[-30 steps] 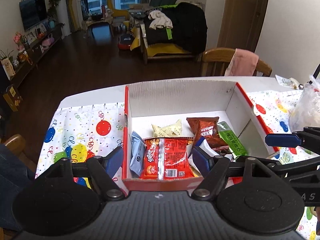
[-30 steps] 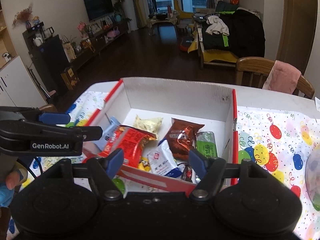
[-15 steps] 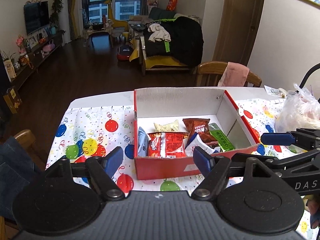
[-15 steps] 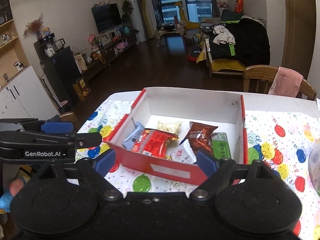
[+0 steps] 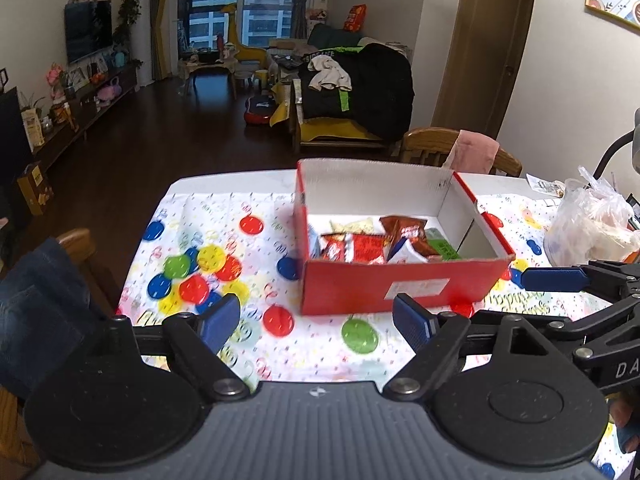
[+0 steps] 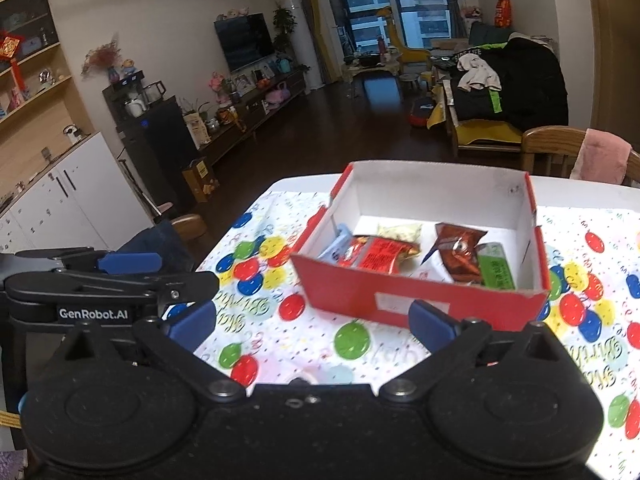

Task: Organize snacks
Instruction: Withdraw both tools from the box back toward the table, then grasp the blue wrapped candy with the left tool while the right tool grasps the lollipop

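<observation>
Snack packets sit bunched inside the open red cardboard box with white inner walls (image 5: 400,288), right of centre in the left wrist view and on the white balloon-print tablecloth (image 5: 208,240); from the left they are a pale blue packet (image 6: 340,246) against the left wall, a red foil packet (image 5: 356,248), a pale yellow one (image 6: 400,232) behind it, a brown foil packet (image 6: 458,248) and a green bar (image 6: 496,266); a clear crumpled plastic bag (image 5: 592,224) lies at the right edge, apart from the box. Lower left to centre, the left gripper (image 5: 318,320) has just been opening and stands wide with nothing between its blue pads; the right gripper (image 6: 312,322) has likewise just been opening, spread fully and empty, short of the box's near wall.
</observation>
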Tool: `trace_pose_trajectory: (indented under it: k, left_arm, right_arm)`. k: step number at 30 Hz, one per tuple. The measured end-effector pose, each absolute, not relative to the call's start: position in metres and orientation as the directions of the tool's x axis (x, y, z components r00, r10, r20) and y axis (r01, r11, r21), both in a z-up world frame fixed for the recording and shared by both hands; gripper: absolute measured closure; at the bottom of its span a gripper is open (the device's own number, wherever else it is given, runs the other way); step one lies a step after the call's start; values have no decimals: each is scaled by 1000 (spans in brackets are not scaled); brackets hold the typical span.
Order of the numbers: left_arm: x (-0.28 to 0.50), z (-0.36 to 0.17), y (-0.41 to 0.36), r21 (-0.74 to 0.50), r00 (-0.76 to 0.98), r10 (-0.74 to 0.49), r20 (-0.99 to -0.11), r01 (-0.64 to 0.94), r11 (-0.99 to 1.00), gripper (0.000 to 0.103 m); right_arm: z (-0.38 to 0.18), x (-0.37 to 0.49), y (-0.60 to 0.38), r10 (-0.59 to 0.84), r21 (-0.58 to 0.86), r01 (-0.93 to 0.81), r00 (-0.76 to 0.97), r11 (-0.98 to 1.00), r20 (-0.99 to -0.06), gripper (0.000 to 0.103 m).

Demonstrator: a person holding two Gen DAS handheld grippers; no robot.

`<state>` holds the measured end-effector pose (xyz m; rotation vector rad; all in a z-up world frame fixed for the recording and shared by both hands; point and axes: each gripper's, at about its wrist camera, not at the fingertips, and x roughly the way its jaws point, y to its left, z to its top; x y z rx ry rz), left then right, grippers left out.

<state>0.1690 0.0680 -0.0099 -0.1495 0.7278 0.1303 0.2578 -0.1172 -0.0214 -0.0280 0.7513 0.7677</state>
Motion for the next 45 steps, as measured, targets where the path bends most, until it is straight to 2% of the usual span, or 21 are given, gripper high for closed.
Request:
trace_pose_trajectory:
  k: [6, 14, 19, 27, 31, 34, 40, 45]
  left_arm:
    - [135, -27, 86, -78, 712, 90, -697, -200, 977, 19]
    - [90, -59, 108, -86, 665, 163, -729, -326, 942, 19]
    - [64, -75, 112, -71, 634, 205, -746, -381, 922, 19]
    - [44, -101, 120, -70, 574, 233, -785, -456, 887, 19]
    - [40, -108, 121, -66, 559, 240, -794, -471, 880, 19]
    - [40, -113, 122, -67, 547, 241, -802, -482, 874, 19]
    - [42, -121, 121, -59, 530, 245, -812, -492, 869, 19]
    - [47, -126, 119, -50, 523, 247, -816, -488, 871, 19]
  right_arm:
    - [-39, 238, -107, 588, 199, -649, 462, 734, -664, 0]
    - [-79, 224, -88, 518, 159, -639, 427, 753, -741, 1]
    - [-108, 221, -68, 484, 139, -657, 380, 741, -788, 5]
    - [-150, 228, -33, 412, 95, -669, 333, 737, -848, 27]
    - [-163, 232, -18, 379, 61, -686, 325, 725, -866, 32]
    - [-171, 236, -11, 363, 52, -686, 319, 726, -876, 41]
    - [-173, 240, -1, 352, 34, -686, 330, 727, -876, 48]
    - [-173, 234, 2, 333, -14, -700, 358, 714, -872, 58]
